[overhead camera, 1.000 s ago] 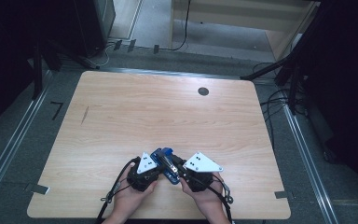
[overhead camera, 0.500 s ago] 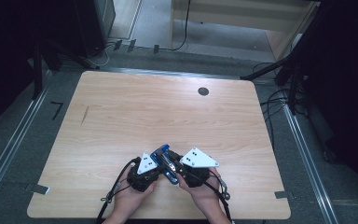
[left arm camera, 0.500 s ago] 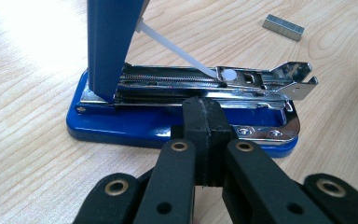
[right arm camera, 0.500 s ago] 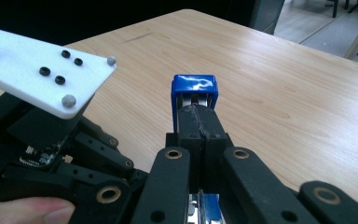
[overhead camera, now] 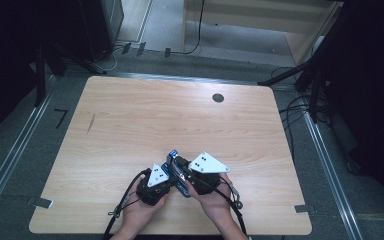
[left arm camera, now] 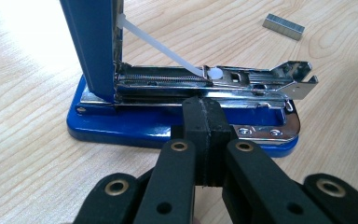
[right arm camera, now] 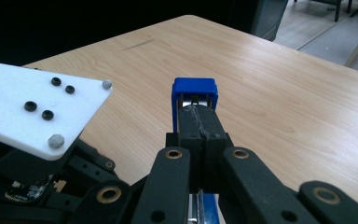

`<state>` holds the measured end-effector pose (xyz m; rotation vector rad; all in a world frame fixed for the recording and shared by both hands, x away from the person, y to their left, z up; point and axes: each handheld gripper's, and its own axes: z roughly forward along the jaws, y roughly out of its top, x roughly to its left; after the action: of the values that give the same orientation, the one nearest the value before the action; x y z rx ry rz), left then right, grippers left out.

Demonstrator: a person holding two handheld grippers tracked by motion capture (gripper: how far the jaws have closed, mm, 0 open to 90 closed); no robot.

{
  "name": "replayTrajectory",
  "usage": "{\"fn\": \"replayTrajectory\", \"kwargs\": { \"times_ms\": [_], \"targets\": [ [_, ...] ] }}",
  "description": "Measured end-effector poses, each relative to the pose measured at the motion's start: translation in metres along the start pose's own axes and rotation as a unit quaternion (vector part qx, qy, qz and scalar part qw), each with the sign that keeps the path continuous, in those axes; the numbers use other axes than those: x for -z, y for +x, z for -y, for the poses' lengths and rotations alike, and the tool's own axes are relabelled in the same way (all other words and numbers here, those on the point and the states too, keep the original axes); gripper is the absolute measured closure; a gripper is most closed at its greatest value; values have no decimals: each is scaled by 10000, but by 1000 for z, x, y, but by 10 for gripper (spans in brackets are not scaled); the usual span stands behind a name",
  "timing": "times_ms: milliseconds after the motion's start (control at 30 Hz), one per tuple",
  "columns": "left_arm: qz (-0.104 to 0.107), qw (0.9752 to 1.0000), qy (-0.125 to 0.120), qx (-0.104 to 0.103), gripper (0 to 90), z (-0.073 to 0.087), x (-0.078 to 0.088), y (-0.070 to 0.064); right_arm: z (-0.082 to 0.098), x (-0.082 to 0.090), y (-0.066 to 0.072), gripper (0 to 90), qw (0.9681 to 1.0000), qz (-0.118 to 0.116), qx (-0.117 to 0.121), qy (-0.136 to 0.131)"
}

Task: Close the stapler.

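Blue stapler (left arm camera: 135, 116) near the desk's (overhead camera: 145, 125) front edge, about midway along it, cover swung upright, magazine rail bared and apparently empty. Left hand-held gripper (left arm camera: 204, 112) fully closed on nothing, tips against the base. Right hand-held gripper (right arm camera: 200, 122) also closed, pressed to the raised cover (right arm camera: 194, 88). Strip of staples (left arm camera: 283, 25) loose on the wood beyond. Opening done; loading and closing left, by the look of it.

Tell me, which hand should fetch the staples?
Left, probably: the left gripper faces the staples lying beyond the stapler, while the right gripper sits at the raised lid.
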<state>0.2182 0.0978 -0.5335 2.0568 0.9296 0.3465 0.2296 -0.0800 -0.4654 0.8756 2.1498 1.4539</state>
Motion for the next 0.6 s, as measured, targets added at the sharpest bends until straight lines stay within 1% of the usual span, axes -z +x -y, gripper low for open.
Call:
{"fn": "replayTrajectory", "kwargs": {
  "times_ms": [133,267,467,600],
  "targets": [
    [-1,10000,-2,1,900,0,0,0,-2,-4,0,900,10000,12,63,-14],
    [-34,10000,-16,-29,900,0,0,-1,-4,-7,1,900,10000,5,50,-27],
    [-21,10000,-18,-23,900,0,0,-1,-8,-13,1,900,9999,25,111,-9],
    [-19,10000,-20,-14,900,0,0,-1,-11,-17,0,900,9999,-15,118,-2]
  ]
}}
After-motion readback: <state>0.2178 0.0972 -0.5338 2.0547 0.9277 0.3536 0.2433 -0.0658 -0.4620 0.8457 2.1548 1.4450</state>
